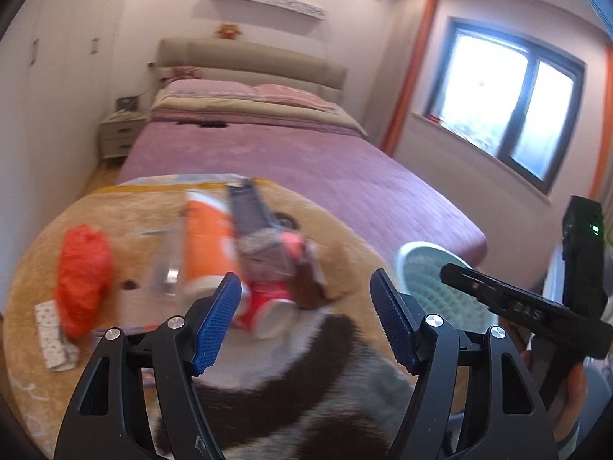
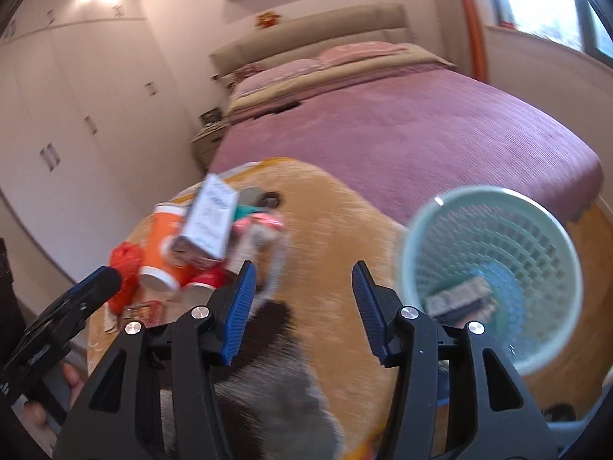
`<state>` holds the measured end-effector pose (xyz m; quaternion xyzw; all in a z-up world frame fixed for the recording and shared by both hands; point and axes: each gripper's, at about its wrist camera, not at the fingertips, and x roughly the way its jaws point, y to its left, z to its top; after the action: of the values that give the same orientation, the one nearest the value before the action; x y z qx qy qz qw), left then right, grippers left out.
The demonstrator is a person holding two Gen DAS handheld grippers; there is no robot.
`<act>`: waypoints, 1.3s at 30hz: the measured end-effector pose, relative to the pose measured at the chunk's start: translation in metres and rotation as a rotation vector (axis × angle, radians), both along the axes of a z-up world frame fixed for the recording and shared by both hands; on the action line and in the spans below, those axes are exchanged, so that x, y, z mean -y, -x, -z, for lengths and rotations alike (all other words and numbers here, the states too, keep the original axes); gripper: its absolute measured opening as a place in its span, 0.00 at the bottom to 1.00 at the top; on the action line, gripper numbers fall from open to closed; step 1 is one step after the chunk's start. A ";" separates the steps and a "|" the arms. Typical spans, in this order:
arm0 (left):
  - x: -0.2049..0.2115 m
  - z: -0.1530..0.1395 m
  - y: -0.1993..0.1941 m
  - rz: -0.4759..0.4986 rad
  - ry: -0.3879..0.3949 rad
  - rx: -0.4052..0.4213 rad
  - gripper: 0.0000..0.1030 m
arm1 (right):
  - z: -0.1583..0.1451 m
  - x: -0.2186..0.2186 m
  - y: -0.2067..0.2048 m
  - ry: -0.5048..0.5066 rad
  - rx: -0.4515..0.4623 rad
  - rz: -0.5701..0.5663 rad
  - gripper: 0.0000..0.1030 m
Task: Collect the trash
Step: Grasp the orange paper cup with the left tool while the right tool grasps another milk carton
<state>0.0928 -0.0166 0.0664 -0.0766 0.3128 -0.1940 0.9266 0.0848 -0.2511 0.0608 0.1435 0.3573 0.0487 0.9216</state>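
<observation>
The left tongs (image 1: 306, 306) are wide open and hold nothing. The right tongs (image 2: 302, 306) are wide open too, with nothing between the blue pads (image 2: 239, 314).

The trash sits in a heap on a fuzzy tan rug (image 1: 153, 364) with dark patches. The rug lies at the foot of a big bed (image 1: 306, 161) with a purple cover. In the heap there is an orange cup (image 1: 205, 245) lying on its side. A red can (image 1: 268, 306) lies just in front of it, close to the left tongs. A white box (image 2: 210, 222) leans on top of the heap. A crumpled red bag (image 1: 82, 276) lies at the left end, and a small spotted paper (image 1: 51, 333) lies beside it.

A pale green basket (image 2: 494, 268) stands on the rug, to the right of the heap and well apart from it. One flat wrapper (image 2: 456, 299) lies at its bottom. The right tongs are between the heap and the basket.

The pictures are blurry, so the small things in the heap are hard to tell.
</observation>
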 end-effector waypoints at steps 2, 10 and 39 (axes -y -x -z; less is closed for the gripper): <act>-0.017 0.004 -0.011 -0.033 0.003 -0.016 0.65 | -0.004 -0.020 -0.015 -0.010 0.003 -0.047 0.47; -0.053 0.026 -0.042 -0.029 0.031 -0.099 0.63 | 0.001 -0.084 -0.088 -0.062 -0.078 -0.172 0.47; -0.018 0.059 -0.072 0.013 -0.102 -0.156 0.55 | 0.054 -0.091 -0.167 -0.269 -0.259 -0.208 0.59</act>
<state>0.1646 0.0013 0.0072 -0.0420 0.3940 -0.1772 0.9009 0.2517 -0.1599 0.0070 0.2324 0.4761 0.1718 0.8305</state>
